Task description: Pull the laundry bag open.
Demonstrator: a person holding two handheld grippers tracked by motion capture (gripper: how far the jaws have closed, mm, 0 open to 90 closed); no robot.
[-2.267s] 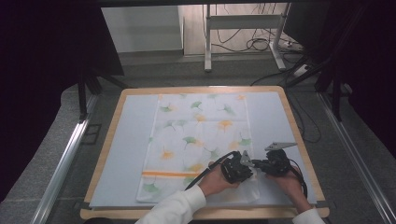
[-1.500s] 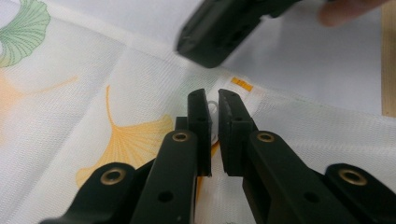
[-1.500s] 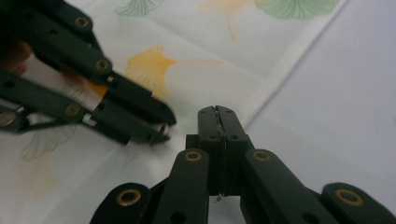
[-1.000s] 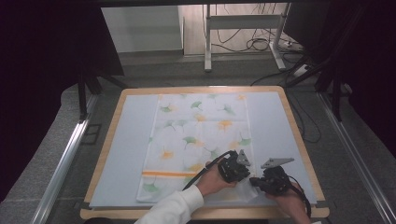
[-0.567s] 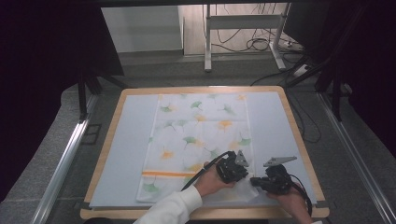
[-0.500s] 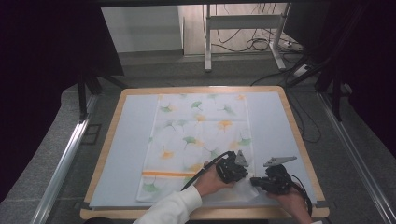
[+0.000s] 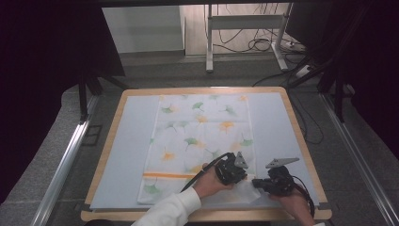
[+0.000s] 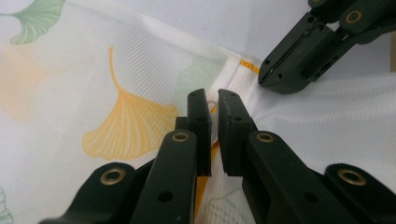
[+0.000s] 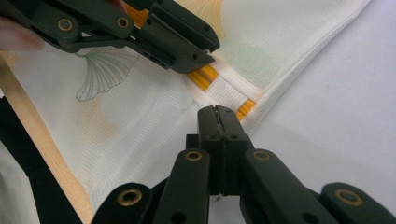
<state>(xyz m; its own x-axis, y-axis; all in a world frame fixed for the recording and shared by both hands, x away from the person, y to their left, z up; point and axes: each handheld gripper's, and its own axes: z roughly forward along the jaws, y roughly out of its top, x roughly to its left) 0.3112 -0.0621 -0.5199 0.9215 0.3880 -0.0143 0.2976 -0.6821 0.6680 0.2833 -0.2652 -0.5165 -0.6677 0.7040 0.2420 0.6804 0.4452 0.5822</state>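
Slippage is our worry: both the left gripper (image 7: 234,169) and right gripper (image 7: 264,184) pinch thin folds of the ginkgo-print cloth (image 7: 202,136) near its 5 o'clock corner on the table (image 7: 122,155), so any tug could free it.

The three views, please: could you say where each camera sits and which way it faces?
High view: above the person's side, facing forward and down on the table; forearms and both grippers show.
Left gripper view: rides the left gripper, facing the cloth.
Right gripper view: rides the right gripper, facing the cloth's corner.
Shared: both gripper views show the orange stripe.
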